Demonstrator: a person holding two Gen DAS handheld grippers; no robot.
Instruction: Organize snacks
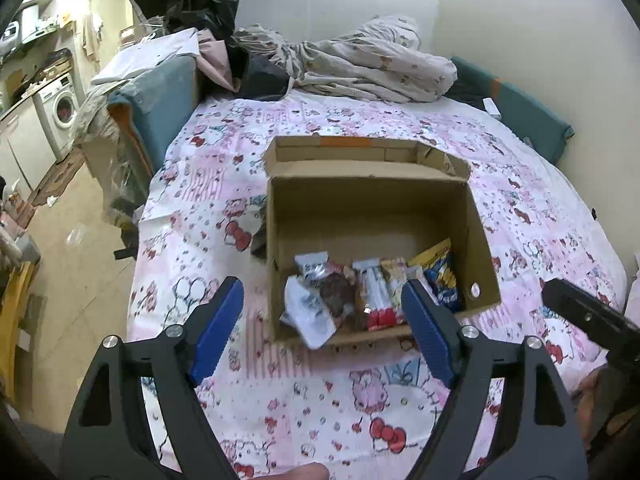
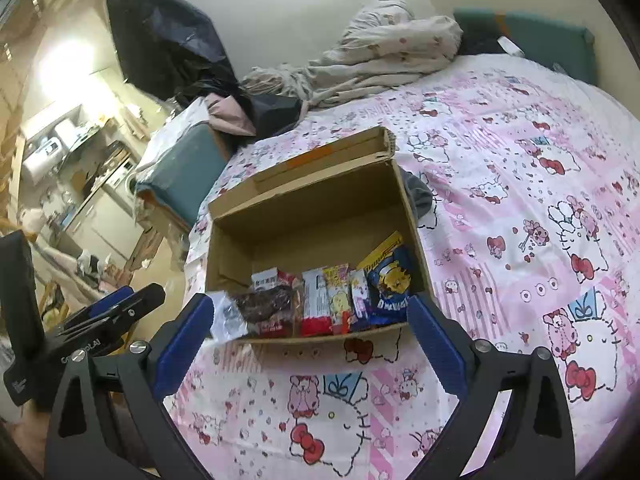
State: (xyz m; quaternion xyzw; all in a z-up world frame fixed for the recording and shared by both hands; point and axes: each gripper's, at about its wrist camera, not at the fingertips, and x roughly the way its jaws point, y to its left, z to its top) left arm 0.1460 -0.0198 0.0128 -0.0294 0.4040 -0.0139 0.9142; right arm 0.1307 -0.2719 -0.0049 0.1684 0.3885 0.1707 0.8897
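Little print legible

White lettering on the black left gripper (image 2: 120,312) body begins "G" and ends "AI"; the middle is hidden. The snack packets (image 2: 320,304) in the box (image 2: 312,216) carry printing, as on the blue-and-yellow bag (image 2: 390,280), but it is too small and blurred to read.

Both tongs share one build. The left tongs (image 1: 322,326) have matte black angular arms with triangular cut-outs, round silver screws at the joints, and blue ribbed pads (image 1: 218,330) lining the fingers. The right tongs (image 2: 310,342) match, and white lettering, too small to read, marks the left tongs' black body in the right wrist view.
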